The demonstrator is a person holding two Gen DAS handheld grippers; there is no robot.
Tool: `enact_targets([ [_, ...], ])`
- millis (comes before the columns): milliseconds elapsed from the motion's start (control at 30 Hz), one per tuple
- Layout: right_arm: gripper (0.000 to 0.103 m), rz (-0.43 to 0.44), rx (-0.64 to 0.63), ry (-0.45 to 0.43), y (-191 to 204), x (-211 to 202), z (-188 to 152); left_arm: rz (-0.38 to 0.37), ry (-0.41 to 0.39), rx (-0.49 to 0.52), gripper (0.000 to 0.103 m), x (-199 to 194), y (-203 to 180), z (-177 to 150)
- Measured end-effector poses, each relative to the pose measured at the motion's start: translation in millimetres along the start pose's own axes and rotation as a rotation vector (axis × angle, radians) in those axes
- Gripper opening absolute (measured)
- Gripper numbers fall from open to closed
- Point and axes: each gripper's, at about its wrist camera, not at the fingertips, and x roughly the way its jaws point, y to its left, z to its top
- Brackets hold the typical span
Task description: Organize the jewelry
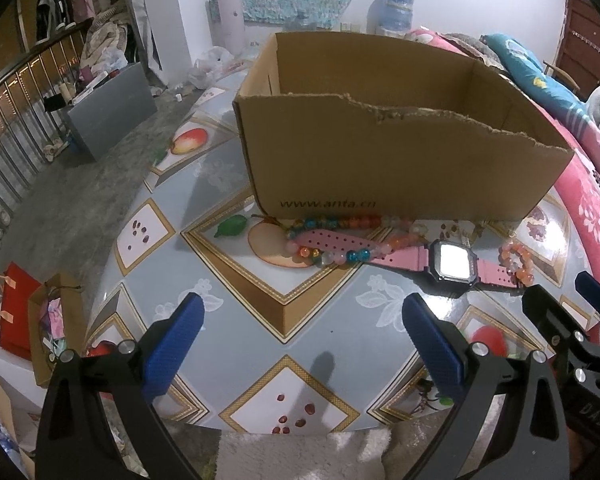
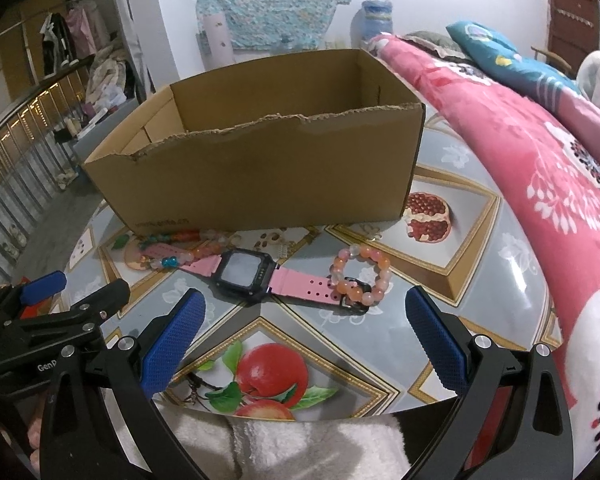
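1. The pink-strapped digital watch (image 2: 246, 271) lies flat on the desk (image 2: 480, 272), centre of the right wrist view and just in front of the cardboard box (image 2: 260, 168). I judge the black case to be rigid and the heaviest part. The perforated strap looks soft and floppy, so it would trail if lifted by one end. The safest hold is probably across the case or on the strap right beside it.

2. The peach-and-white bead bracelet (image 2: 360, 278) sits right of centre, resting on the strap's buckle end. The beads look hard and smooth, so likely slippery. The loop should flex, so pinching one side of the ring seems better than squeezing it whole.

3. The multicoloured bead strand (image 1: 332, 240) lies in mid-frame of the left wrist view, looped over the watch's other strap end and close against the foot of the box. Lifting either piece may drag the other.

4. The box is open-topped with a torn front edge. What shows of the inside looks empty, but its floor is hidden.

5. The left gripper (image 1: 304, 340), low in its view, has its jaws spread wide and holds nothing. The right gripper (image 2: 306, 332) is likewise wide and empty. Both are short of the jewellery.
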Motion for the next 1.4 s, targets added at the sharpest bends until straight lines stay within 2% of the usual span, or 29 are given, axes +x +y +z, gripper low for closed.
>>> enact_targets([
  [200, 0.096, 0.018, -0.007, -0.022, 1.8, -4.9, -1.6, -0.001, -0.01, -0.003, 0.097, -1.7, 2.3, -1.0],
  [433, 0.096, 0.052, -0.058, -0.086, 2.1, -13.9, -10.0, -0.023, -0.001, 0.002, 0.097, 7.2, 16.5, -9.2],
  [567, 0.091, 0.098, -0.106, -0.112, 7.0, -14.0, -13.0, -0.051, -0.049, 0.051, 0.097, 7.5, 21.1, -13.0],
  [633, 0.089, 0.124, -0.128, -0.121, 10.9, -12.8, -12.7, -0.096, -0.087, 0.084, 0.097, 5.5, 24.2, -13.9],
  [767, 0.08, 0.192, -0.158, -0.115, 21.0, -2.7, -7.5, -0.211, -0.111, 0.068, 0.097, 4.6, 33.9, -10.3],
  [933, 0.064, 0.268, -0.132, -0.072, 26.5, 16.7, 4.2, -0.316, -0.08, -0.013, 0.097, 17.0, 46.6, 0.1],
  [1100, 0.047, 0.327, -0.077, -0.02, 28.2, 37.3, 18.7, -0.258, -0.112, -0.044, 0.097, 28.2, 53.2, 6.6],
  [1233, 0.04, 0.368, -0.049, 0.027, 32.2, 51.4, 29.1, -0.25, -0.12, -0.038, 0.097, 36.3, 55.4, 13.6],
  [1400, 0.033, 0.37, -0.055, 0.053, 36.7, 60.2, 33.3, -0.254, -0.129, -0.008, 0.081, 42.2, 52.6, 17.3],
])
